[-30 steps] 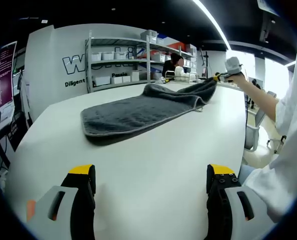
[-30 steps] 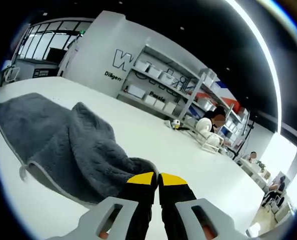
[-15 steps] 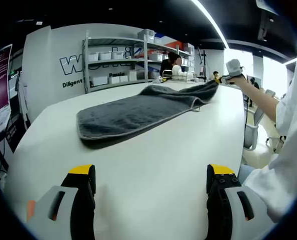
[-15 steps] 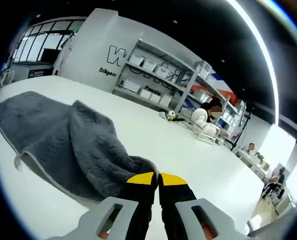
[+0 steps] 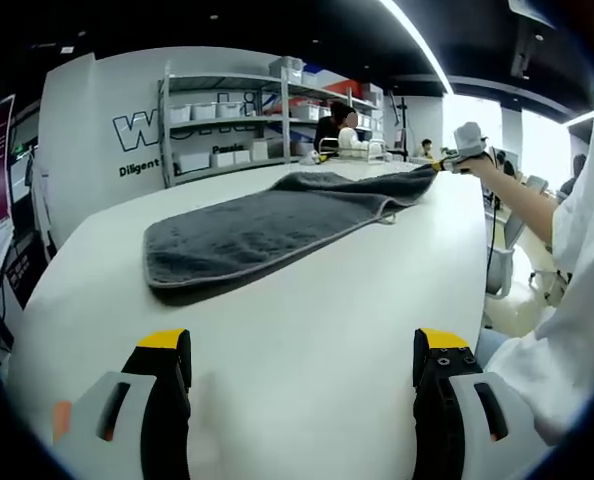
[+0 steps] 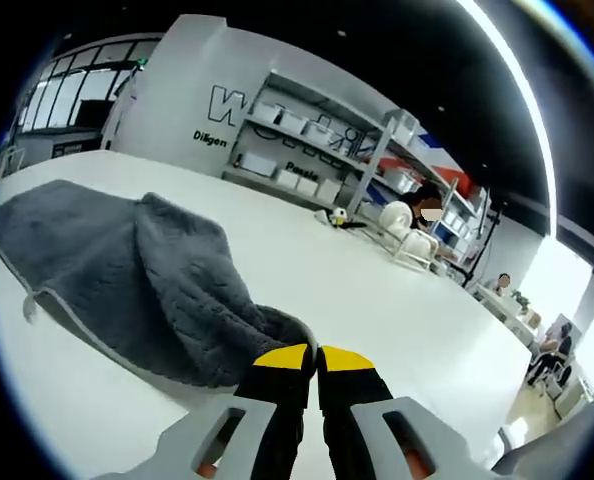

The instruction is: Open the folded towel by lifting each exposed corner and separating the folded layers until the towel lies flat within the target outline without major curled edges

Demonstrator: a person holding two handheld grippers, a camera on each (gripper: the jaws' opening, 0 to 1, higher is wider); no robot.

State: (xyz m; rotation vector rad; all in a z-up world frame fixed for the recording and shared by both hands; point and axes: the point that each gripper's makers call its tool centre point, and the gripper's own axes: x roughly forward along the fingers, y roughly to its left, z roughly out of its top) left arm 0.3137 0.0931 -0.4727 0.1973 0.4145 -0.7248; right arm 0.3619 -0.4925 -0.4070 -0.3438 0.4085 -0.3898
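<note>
Towel (image 5: 267,225), dark grey with a paler stitched border, lies stretched across a white surface (image 5: 307,340) in the left gripper view. Its near end rests flat. Its far end is drawn up off the surface toward the right tool (image 5: 445,162), which a person's outstretched hand grips at the far right of that view. A small loop hangs from the towel's right edge.

The left tool (image 5: 299,358) sits low over the bare surface, well short of the towel, with its yellow-tipped jaws set wide apart and nothing between them.

In the right gripper view, the right tool (image 6: 310,362) has its yellow-tipped jaws pressed together, clamped on a bunched corner of the towel (image 6: 147,285). From that corner the cloth falls away in folds and spreads flat to the left across the surface (image 6: 377,310).

Behind the surface stand metal shelves (image 5: 242,125) holding white bins, against a wall with large lettering.
</note>
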